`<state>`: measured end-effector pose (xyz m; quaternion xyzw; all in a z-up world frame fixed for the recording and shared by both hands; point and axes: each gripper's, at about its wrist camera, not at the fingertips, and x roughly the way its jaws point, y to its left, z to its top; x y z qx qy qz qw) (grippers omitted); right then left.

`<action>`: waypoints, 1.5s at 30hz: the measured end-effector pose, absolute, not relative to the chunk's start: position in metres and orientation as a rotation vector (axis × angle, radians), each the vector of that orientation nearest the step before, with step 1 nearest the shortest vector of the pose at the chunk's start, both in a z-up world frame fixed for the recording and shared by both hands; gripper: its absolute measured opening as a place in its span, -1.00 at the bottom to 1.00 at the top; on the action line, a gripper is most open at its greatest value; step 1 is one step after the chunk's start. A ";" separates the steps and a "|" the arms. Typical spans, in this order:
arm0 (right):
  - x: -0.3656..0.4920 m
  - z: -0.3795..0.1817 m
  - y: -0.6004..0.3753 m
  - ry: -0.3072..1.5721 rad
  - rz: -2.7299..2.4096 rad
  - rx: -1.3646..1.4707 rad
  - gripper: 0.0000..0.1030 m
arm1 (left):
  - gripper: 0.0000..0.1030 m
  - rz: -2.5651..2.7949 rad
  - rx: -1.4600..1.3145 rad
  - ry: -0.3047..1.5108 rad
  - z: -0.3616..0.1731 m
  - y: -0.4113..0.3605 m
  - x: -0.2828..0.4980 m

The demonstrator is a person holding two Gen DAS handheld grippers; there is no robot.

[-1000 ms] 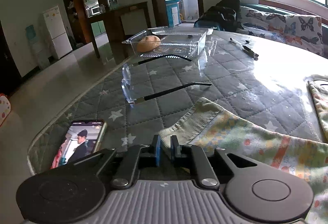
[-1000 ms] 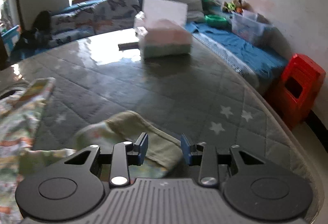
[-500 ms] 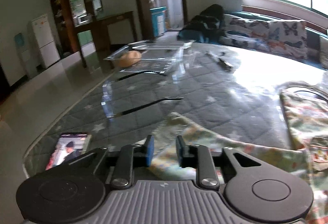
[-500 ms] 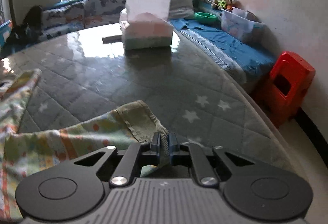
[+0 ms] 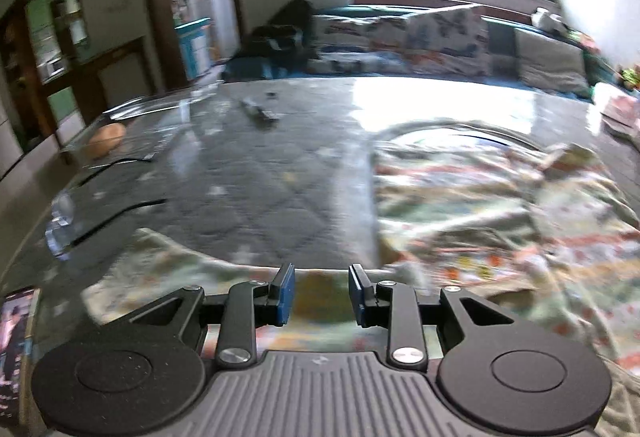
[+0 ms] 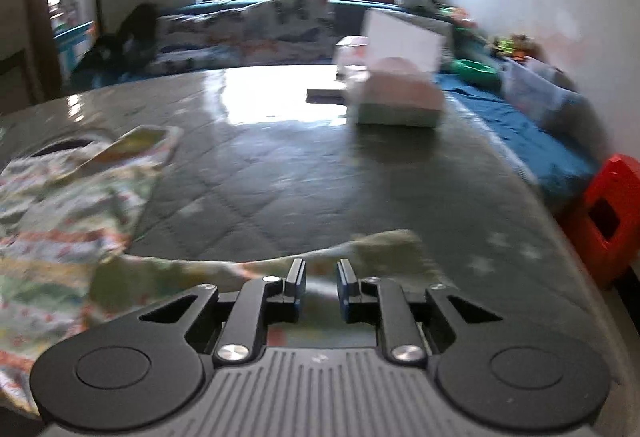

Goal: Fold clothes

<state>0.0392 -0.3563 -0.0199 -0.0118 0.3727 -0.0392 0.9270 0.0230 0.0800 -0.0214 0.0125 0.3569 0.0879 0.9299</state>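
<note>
My left gripper [image 5: 322, 293] stands with its jaws apart, nothing between them, poised over the near edge of the patterned garment [image 5: 480, 221]; my right gripper [image 6: 321, 287] is likewise parted and empty above a greenish cuff end [image 6: 384, 249] of that cloth. The garment lies rumpled across the quilted table [image 6: 300, 177], its bulk bunched between my two grippers, one strip running along the near rim. Both views are blurred. I judge I am between grasps in a fold; next I need a fresh pinch on an edge, both jaws closing cleanly on cloth alone.
</note>
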 end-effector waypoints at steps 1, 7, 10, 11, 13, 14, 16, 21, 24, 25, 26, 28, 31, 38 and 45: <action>0.043 -0.023 -0.353 0.774 -0.076 -0.024 -0.63 | -0.38 0.168 0.031 0.734 -0.023 0.075 0.025; 0.049 -0.031 -0.354 0.801 -0.090 -0.024 -0.39 | -0.38 0.117 0.051 0.750 -0.029 0.056 0.034; 0.047 -0.029 -0.356 0.804 -0.082 -0.019 -0.39 | -0.38 0.093 0.043 0.760 -0.031 0.048 0.039; 0.046 -0.029 -0.356 0.805 -0.080 -0.018 -0.39 | -0.38 0.080 0.043 0.760 -0.031 0.045 0.039; 0.045 -0.027 -0.357 0.808 -0.075 -0.015 -0.39 | -0.38 0.054 0.046 0.756 -0.030 0.038 0.039; 0.044 -0.027 -0.357 0.809 -0.072 -0.013 -0.39 | -0.37 0.039 0.048 0.755 -0.029 0.033 0.039; 0.043 -0.029 -0.357 0.821 -0.070 -0.022 -0.39 | -0.36 0.011 0.055 0.757 -0.030 0.023 0.039; 0.036 -0.025 -0.357 0.808 -0.072 -0.016 -0.39 | -0.35 -0.022 0.062 0.760 -0.031 0.011 0.032; 0.023 -0.020 -0.349 0.804 -0.036 -0.025 -0.39 | -0.28 -0.040 0.065 0.763 -0.032 0.004 0.028; 0.018 -0.019 -0.345 0.807 -0.019 -0.034 -0.39 | -0.27 -0.046 0.066 0.764 -0.032 0.002 0.026; 0.014 -0.020 -0.342 0.814 -0.006 -0.039 -0.39 | -0.27 -0.052 0.067 0.764 -0.032 0.000 0.025; 0.005 -0.025 -0.337 0.829 0.006 -0.045 -0.39 | -0.27 -0.064 0.069 0.766 -0.032 -0.005 0.022; -0.010 -0.030 -0.331 0.816 0.000 -0.064 -0.37 | -0.23 -0.074 0.069 0.766 -0.032 -0.008 0.016; -0.035 -0.028 -0.330 0.803 0.014 -0.020 -0.36 | -0.20 -0.093 0.062 0.766 -0.033 -0.013 0.001; -0.042 -0.027 -0.340 0.797 -0.014 0.027 -0.35 | -0.12 -0.125 0.084 0.761 -0.028 -0.027 -0.006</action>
